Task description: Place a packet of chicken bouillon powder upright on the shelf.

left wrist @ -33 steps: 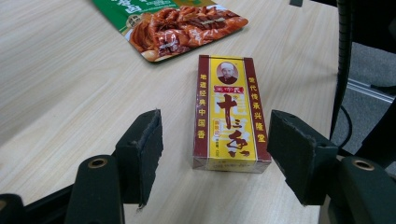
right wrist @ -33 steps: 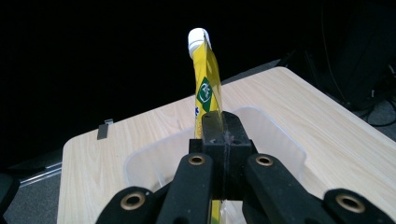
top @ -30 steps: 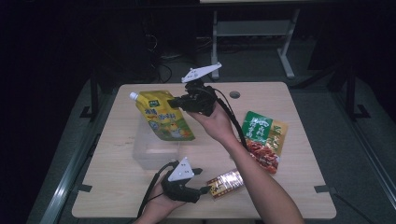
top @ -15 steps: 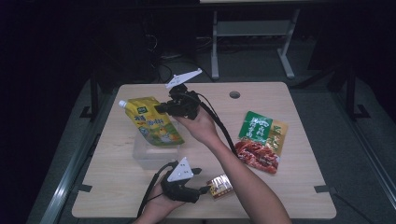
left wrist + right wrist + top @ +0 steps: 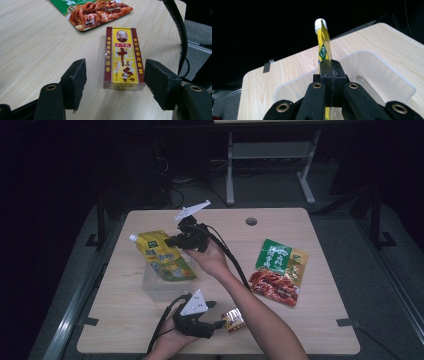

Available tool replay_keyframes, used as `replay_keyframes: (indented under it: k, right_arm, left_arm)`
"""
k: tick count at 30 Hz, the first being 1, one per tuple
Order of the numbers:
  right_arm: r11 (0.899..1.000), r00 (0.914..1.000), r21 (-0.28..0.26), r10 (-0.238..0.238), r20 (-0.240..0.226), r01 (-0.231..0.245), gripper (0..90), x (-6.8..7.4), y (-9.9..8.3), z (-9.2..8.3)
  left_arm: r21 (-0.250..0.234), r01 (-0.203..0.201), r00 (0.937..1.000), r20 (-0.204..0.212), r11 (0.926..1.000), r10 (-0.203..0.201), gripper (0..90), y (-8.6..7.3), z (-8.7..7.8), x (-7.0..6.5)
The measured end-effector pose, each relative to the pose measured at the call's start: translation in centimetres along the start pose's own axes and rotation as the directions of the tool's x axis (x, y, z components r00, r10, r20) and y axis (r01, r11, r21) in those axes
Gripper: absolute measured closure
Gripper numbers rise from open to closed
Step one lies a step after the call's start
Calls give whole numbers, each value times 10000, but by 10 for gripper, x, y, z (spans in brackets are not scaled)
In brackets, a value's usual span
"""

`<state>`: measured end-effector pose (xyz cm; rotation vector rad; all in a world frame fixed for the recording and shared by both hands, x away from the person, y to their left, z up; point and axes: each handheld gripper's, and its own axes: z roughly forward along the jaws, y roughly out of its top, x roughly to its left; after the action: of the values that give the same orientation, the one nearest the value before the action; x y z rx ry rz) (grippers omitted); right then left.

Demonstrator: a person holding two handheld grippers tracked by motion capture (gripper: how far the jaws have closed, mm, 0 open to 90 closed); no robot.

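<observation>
One yellow spouted pouch (image 5: 162,256), pinched edge-on by the closed right hand-held gripper (image 5: 176,240) above the clear plastic bin (image 5: 150,287). Thin hold; pouch may swing and catch the bin's rim. Left hand-held gripper (image 5: 113,82) open around the spice box (image 5: 123,58), beside that bin.

High overview, two close jaw-level views

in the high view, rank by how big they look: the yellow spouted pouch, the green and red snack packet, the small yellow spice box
1. yellow spouted pouch
2. green and red snack packet, close to the pouch in size, so that order is unsure
3. small yellow spice box, plainly smallest
</observation>
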<state>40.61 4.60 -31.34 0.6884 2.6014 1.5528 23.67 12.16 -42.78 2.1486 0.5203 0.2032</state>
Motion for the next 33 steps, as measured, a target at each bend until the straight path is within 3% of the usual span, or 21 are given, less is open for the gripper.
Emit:
replay_keyframes:
  k: [7,9,10,18,23,24,26,33]
  right_arm:
    - [10000,10000,18,-53,-78,53,875,-1,-1,0]
    - [9999,9999,122,-104,-59,105,822,0,0,1]
    - [9995,10000,304,-19,-89,22,742,-1,1,4]
    - [9933,9998,1155,-92,161,73,679,-4,2,22]
    - [9889,9995,1480,-155,292,110,759,-9,2,31]
    - [9886,9996,1507,-60,278,18,827,-10,2,33]
    - [9893,9996,1447,177,221,-208,866,-10,1,33]
    - [9943,9999,1059,154,-8,-152,896,-4,0,29]
  left_arm:
    - [-30,47,10000,1,10000,-47,344,0,0,0]
    - [-73,92,10000,11,9999,-92,344,0,0,0]
    - [-82,107,9999,-3,9999,-107,344,0,1,0]
    - [-112,55,10000,4,9999,-55,344,0,0,1]
    - [-130,93,10000,24,9999,-93,337,0,0,1]
    - [-127,81,10000,19,9999,-81,337,-1,0,1]
    - [-172,75,10000,19,9998,-75,337,0,-1,0]
    - [-200,22,10000,12,9998,-22,338,0,-2,0]
